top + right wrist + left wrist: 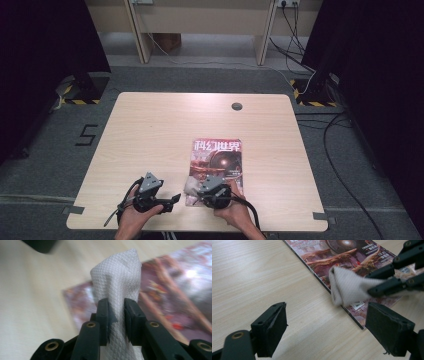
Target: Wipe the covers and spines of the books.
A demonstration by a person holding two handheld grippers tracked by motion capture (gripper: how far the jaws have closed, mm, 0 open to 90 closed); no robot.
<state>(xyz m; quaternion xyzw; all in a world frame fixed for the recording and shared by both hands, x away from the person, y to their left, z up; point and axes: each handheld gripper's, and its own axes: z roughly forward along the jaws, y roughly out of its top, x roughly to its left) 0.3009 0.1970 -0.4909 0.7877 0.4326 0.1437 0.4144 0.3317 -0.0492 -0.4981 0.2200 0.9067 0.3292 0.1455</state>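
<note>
A magazine (218,157) with a reddish cover lies flat on the wooden table (150,130). My right gripper (116,315) is shut on a folded white paper towel (117,277), which sticks out past the pads over the magazine's near left corner. In the high view the right gripper (197,192) holds the towel (191,186) at that corner. My left gripper (325,326) stands open above bare table just left of the magazine (342,257), nothing between its pads; the towel (348,285) and the other gripper's jaws show beyond it. In the high view the left gripper (175,200) rests near the front edge.
A round cable hole (236,106) sits near the table's far edge. Bare tabletop spreads to the left and behind the magazine. Cables (345,165) run over the grey floor to the right, and stand bases with hazard tape (82,95) sit by the far corners.
</note>
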